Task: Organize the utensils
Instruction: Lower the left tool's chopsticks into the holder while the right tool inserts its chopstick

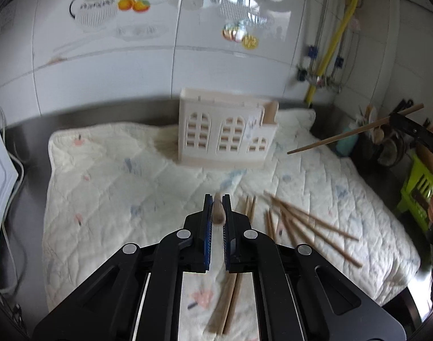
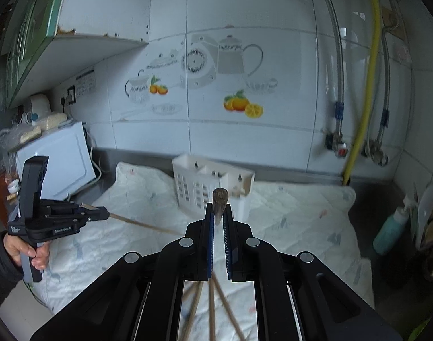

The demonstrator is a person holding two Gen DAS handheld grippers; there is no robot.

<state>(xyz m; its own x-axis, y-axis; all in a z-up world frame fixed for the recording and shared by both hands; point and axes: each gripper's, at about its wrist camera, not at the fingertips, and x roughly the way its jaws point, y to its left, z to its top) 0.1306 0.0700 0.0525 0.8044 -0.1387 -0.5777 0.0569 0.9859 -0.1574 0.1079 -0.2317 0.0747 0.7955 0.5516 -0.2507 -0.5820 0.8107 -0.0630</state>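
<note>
My left gripper [image 1: 217,199] is shut on a wooden chopstick [image 1: 218,213] seen end-on, raised above the quilted mat [image 1: 117,176]. In the right wrist view the left gripper [image 2: 105,214] holds that chopstick [image 2: 142,224] slanting down to the right. My right gripper [image 2: 218,207] is shut on another chopstick [image 2: 220,197], also end-on. From the left wrist view the right gripper [image 1: 394,118] carries its chopstick [image 1: 344,135] pointing left, to the right of the cream utensil holder [image 1: 225,130]. The holder [image 2: 208,184] stands at the mat's back. Several loose chopsticks [image 1: 307,221] lie on the mat.
A white microwave [image 2: 60,164] stands at the left of the steel counter. At the right are a teal bottle [image 2: 390,233] and a green basket [image 1: 415,193]. A yellow hose [image 2: 364,113] and metal pipes run down the tiled wall. A person's hand [image 2: 26,253] grips the left handle.
</note>
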